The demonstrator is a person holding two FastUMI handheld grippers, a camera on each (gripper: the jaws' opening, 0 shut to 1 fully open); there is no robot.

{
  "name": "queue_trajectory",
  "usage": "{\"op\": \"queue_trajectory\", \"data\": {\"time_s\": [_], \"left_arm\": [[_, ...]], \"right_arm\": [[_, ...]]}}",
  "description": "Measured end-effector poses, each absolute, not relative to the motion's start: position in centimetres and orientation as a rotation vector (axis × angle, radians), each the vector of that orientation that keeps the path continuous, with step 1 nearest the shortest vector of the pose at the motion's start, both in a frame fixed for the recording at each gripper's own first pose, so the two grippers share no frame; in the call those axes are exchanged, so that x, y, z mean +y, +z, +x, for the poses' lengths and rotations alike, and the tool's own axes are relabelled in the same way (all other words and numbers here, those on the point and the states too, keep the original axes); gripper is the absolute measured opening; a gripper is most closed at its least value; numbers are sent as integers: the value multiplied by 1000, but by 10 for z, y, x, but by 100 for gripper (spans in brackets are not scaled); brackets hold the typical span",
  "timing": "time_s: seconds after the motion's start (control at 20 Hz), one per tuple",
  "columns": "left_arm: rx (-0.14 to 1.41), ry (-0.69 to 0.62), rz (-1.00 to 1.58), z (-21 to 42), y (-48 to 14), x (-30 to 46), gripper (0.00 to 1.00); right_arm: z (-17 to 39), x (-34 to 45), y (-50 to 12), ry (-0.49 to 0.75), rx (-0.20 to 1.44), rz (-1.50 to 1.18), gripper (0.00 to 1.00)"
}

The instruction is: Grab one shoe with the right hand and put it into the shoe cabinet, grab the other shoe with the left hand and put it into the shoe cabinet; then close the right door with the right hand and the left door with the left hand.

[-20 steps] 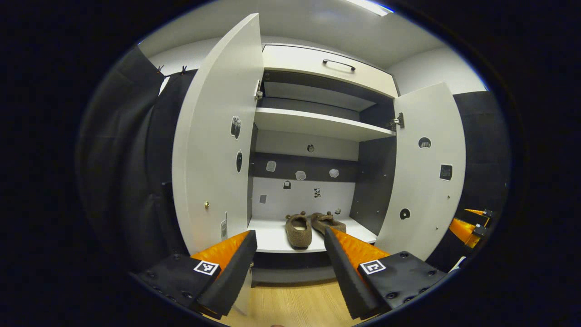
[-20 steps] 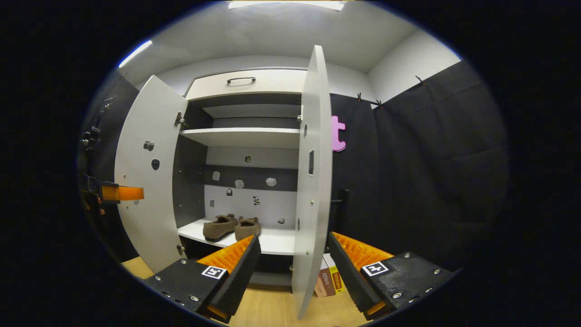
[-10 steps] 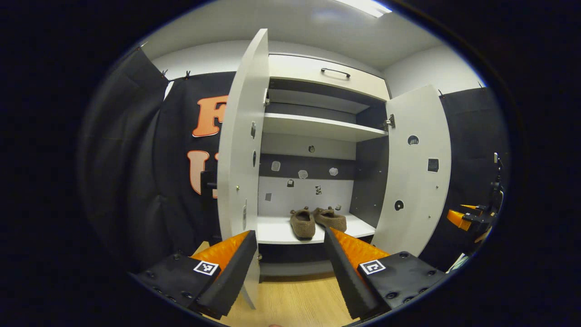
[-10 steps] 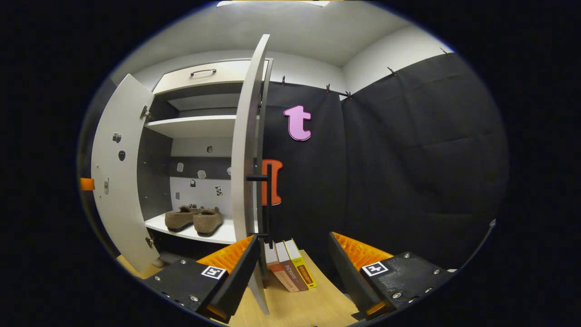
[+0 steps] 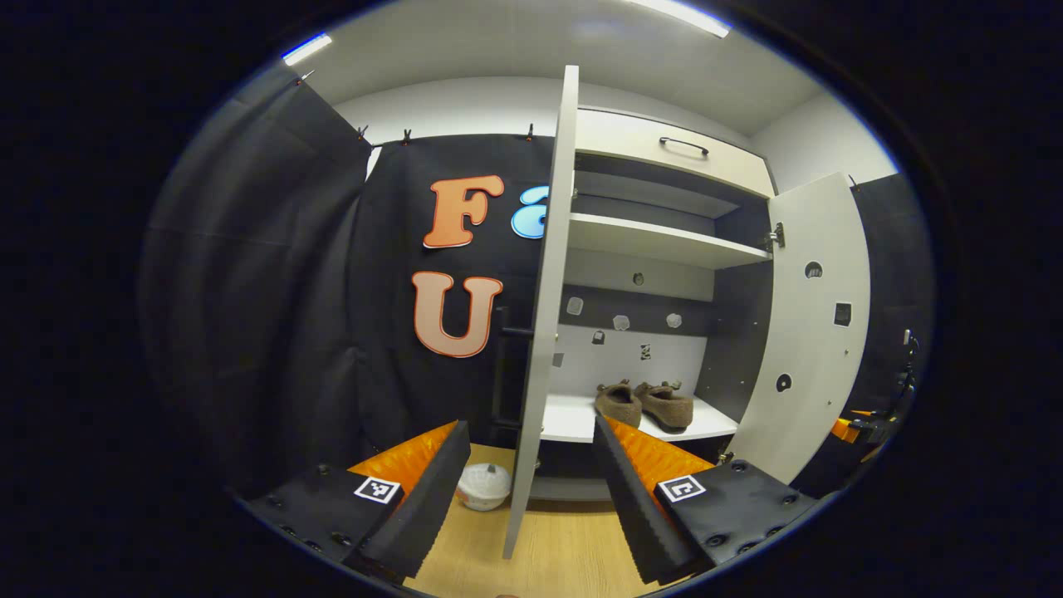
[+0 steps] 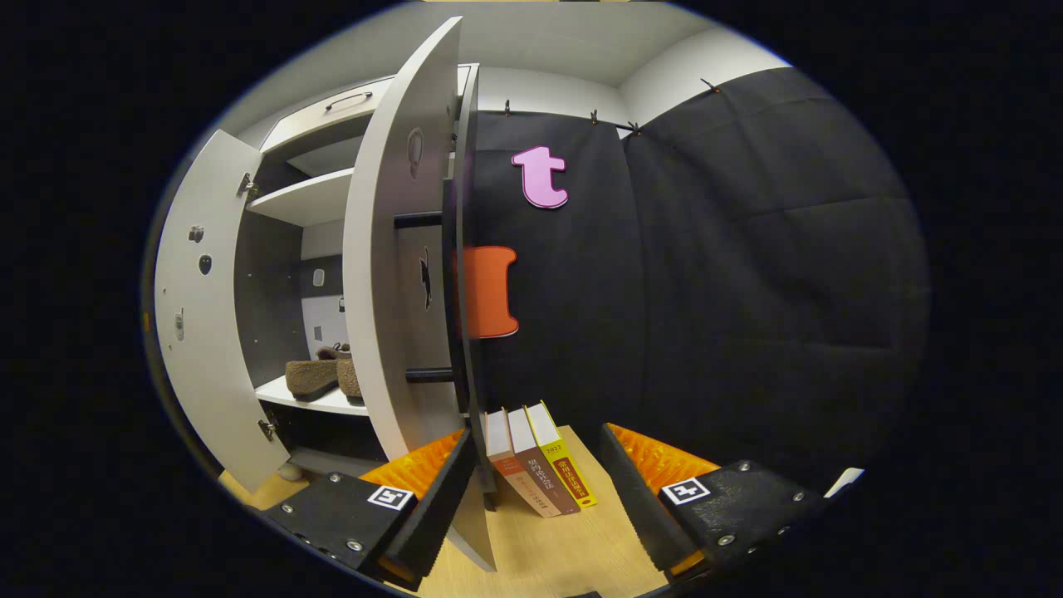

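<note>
Two brown fuzzy shoes [image 5: 644,404] sit side by side on the bottom shelf of the white shoe cabinet [image 5: 656,241]; they also appear in the right gripper view as shoes [image 6: 315,378]. Both doors stand open. The left door [image 5: 540,316] is edge-on to my left gripper [image 5: 529,423], which is open and empty with the door's edge between its fingers, farther off. My right gripper [image 6: 538,432] is open and empty beside the right door [image 6: 390,291], whose black handle [image 6: 448,291] faces me. The right door [image 5: 810,332] shows its inner face in the left gripper view.
Three upright books [image 6: 540,465] stand on the wooden floor [image 6: 565,548] just right of the right door. A small white bowl [image 5: 484,486] lies on the floor left of the left door. A drawer with a black handle [image 5: 683,145] tops the cabinet.
Both grippers have swung outward: the left gripper view to the left until the left door is edge-on, the right gripper view to the right past the right door's edge. Shoes and doors have not moved.
</note>
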State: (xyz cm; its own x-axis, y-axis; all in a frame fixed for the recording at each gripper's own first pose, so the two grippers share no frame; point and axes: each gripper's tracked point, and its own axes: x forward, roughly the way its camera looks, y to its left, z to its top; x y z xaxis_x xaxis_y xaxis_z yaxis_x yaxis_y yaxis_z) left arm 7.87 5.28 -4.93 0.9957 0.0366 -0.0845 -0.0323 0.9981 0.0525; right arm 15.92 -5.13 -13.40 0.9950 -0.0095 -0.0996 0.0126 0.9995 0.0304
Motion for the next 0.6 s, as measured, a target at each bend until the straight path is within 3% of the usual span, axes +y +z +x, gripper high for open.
{"op": "queue_trajectory", "data": {"time_s": [0.15,0.2,0.25,0.55,0.6], "left_arm": [[85,86,61,78,-46,75,97],[81,100,60,77,-46,83,97],[75,112,61,76,-43,91,94],[70,146,52,76,-42,122,94],[72,136,43,77,-43,122,99]], "right_arm": [[162,-49,-141,0,115,24,93],[164,-48,-142,1,115,20,99],[164,-46,-142,7,114,26,92],[164,-21,-140,53,116,14,89],[164,-13,-140,63,116,13,89]]}}
